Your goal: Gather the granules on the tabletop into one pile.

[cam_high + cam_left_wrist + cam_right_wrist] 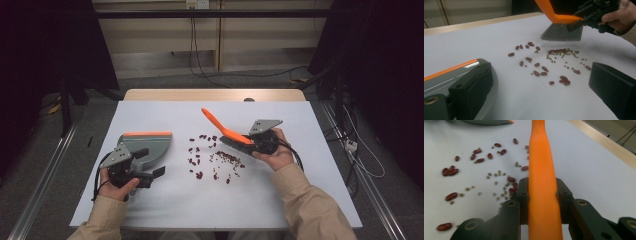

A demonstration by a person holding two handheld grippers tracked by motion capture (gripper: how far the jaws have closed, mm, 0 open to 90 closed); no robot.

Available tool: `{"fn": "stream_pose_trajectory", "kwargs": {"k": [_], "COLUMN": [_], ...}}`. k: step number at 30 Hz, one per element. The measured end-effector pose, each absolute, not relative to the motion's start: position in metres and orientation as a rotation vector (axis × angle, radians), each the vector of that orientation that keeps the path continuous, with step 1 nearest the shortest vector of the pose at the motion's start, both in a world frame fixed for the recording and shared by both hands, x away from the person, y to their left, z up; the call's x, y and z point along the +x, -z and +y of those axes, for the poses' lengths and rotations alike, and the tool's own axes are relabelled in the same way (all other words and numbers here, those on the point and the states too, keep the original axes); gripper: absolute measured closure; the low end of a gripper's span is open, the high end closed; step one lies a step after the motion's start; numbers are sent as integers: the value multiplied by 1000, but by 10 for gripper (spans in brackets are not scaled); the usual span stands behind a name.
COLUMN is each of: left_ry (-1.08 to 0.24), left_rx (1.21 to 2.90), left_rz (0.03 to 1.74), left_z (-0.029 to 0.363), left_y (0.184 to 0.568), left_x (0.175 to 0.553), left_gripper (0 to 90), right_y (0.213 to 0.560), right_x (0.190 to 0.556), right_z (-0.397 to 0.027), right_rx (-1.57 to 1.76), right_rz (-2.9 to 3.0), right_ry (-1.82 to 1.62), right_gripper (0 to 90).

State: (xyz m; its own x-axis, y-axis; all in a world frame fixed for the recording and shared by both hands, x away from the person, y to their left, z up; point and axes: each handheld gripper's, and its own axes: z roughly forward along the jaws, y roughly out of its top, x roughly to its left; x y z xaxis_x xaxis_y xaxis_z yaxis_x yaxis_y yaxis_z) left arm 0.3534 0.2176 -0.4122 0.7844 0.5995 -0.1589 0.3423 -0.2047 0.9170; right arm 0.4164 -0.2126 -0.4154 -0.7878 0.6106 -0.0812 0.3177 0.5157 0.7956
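Right claw [250, 141] is clamped on the orange plastic hand brush [226, 131], jaws pressed on both sides of its handle in the right gripper view. Brush sits right of worktop centre, grey bristles down on the white worktop [165, 205], handle angled up toward the far edge. Bristles touch the right-hand end of the scatter of dark red beans and small green peas [212, 157], which is spread around worktop centre.

Left claw [150, 162] has its jaws apart, nothing between them in the left gripper view. One jaw lies over the grey plastic dustpan with orange rim strip [150, 141]; cannot tell whether it touches. Dustpan lies flat on the left half of the worktop, near the scatter but clear of it, no beans on it.
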Motion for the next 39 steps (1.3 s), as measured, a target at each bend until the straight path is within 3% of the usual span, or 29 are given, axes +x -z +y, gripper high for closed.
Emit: {"fn": "stream_pose_trajectory", "kwargs": {"k": [23,39], "left_ry": [-274,-268], "left_rx": [1822,1824], "left_rz": [736,735], "left_z": [216,217], "left_y": [413,415], "left_x": [356,355], "left_gripper": [53,53], "right_y": [434,437], "right_x": [502,473], "right_z": [-164,-160], "right_rx": [720,570], "right_rz": [2395,2514], "right_ry": [-1162,-1178], "right_gripper": [712,706]}}
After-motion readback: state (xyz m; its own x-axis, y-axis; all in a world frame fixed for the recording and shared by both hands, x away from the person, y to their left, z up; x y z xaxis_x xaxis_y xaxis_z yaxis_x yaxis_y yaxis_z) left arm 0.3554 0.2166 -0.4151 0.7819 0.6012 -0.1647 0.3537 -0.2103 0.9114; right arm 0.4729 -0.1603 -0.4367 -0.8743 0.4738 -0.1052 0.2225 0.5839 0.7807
